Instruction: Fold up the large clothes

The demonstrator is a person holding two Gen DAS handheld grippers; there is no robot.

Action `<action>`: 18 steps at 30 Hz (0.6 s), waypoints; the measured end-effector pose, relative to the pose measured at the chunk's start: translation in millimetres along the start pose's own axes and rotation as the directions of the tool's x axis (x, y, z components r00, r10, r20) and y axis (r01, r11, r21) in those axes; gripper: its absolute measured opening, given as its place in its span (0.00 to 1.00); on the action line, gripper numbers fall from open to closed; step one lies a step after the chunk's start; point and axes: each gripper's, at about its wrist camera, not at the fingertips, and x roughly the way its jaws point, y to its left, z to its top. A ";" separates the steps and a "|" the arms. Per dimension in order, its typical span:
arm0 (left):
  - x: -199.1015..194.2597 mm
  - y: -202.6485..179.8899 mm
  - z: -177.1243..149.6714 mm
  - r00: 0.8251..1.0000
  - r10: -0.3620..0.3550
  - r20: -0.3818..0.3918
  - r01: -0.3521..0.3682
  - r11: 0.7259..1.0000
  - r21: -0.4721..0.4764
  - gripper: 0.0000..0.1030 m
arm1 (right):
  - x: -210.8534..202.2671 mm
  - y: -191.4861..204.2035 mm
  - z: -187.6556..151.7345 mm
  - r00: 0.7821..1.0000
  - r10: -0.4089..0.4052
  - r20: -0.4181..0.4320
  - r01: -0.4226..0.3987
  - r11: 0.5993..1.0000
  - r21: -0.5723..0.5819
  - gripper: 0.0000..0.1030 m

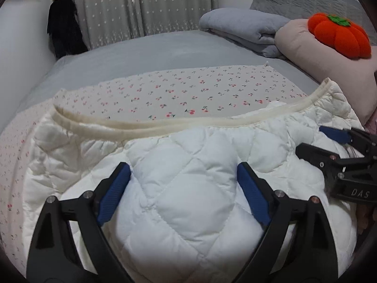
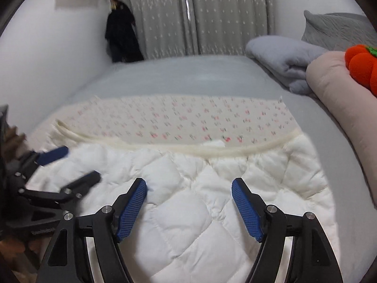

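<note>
Two tools side by side, low over white quilted jacket (image 1: 188,188): left tool (image 1: 183,172) released, right tool (image 2: 189,184) released.

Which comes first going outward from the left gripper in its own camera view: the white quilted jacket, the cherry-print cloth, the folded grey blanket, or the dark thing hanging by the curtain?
From the left gripper:
1. White quilted jacket, right between its fingers.
2. Cherry-print cloth, just beyond the jacket's trim.
3. Folded grey blanket, far right on the bed.
4. Dark hanging thing, far left against the wall.

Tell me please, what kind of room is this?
Most likely a bedroom: a bed with a grey sheet, pillows and a folded grey blanket at one end, and closed curtains behind.
</note>
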 end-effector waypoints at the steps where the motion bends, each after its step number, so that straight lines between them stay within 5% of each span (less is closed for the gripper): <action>1: 6.6 6.3 -4.3 1.000 -0.018 -0.003 0.018 0.999 -0.026 0.96 | 8.1 -4.5 -1.9 1.000 0.010 -0.014 -0.010 1.000 0.018 0.75; 12: 0.2 19.1 -7.5 0.998 -0.066 -0.024 0.063 0.995 -0.081 0.95 | 22.5 -4.9 -9.5 1.000 0.001 -0.022 0.000 0.999 0.034 0.78; 14: -19.9 27.4 -0.5 0.997 -0.078 0.018 0.079 0.993 -0.084 0.95 | 1.8 -14.5 -8.5 0.999 0.024 0.024 -0.026 0.998 0.055 0.77; 18: -40.6 55.7 14.1 0.995 0.005 0.096 0.005 0.995 -0.101 0.95 | -30.0 -44.5 -2.6 0.991 -0.066 0.114 0.054 0.993 0.105 0.74</action>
